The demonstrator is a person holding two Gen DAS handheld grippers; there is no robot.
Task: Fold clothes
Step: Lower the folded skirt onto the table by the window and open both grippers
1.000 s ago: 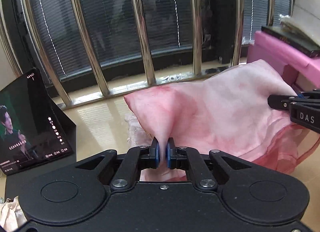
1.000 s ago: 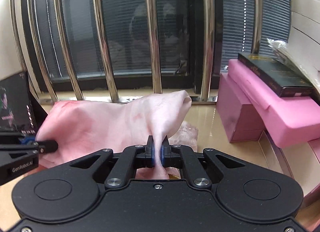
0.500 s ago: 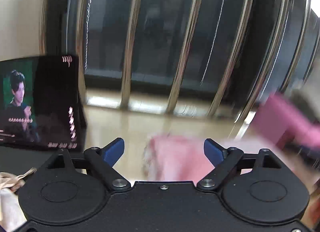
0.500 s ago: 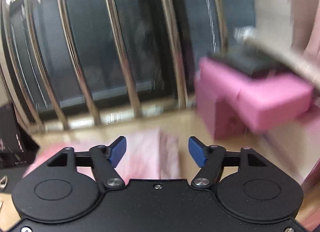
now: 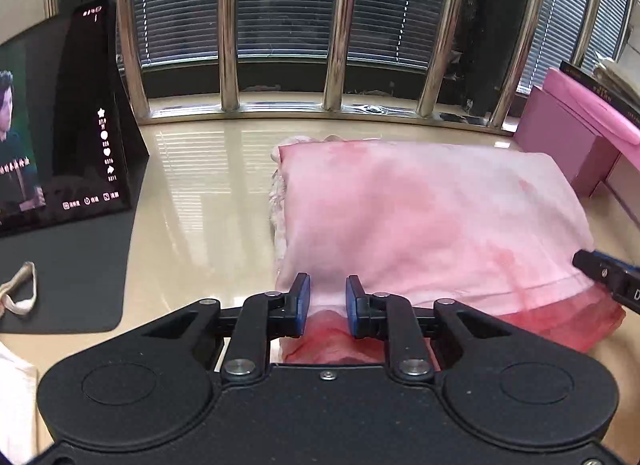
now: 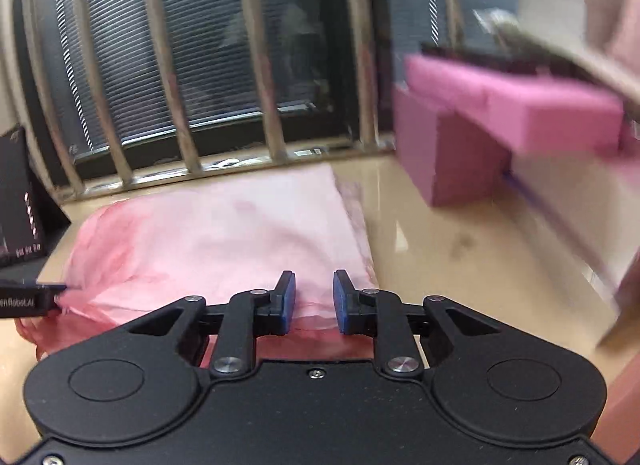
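Left gripper (image 5: 327, 301): blue pads parted by a moderate gap, nothing between them; poised at near left edge of pink garment (image 5: 424, 225). Right gripper (image 6: 314, 303): pads likewise parted, gripping nothing; poised at near right edge of same garment (image 6: 224, 241). Tip of each tool visible at frame edge in the opposite view.

Pink garment: folded into a rough rectangle, lying flat on glossy beige tabletop (image 5: 200, 193), between propped tablet and pink boxes. Pale mottled top layer; deeper red sheer layer protruding along near edge; lacy trim peeking out at far left side. Judged very light, thin, limp, probably slippery against polished surface; likely to slide or unfold if dragged. Best hold, by estimate: near corners, pinching through all layers at once, both tools together, lifting rather than pulling.

Surface: smooth, reflective, window bars mirrored in it. Dark mat (image 5: 68, 265) at left, bearing tablet (image 5: 60, 125) with video playing, and a loop of beige cord (image 5: 20, 289). White cloth at lower left corner, identity unclear.

Room: chrome window bars (image 5: 230, 37) behind, slatted blinds beyond. Stacked pink boxes (image 6: 480, 137) at right, dark flat box on top. Right view motion-blurred; details at right edge not legible.
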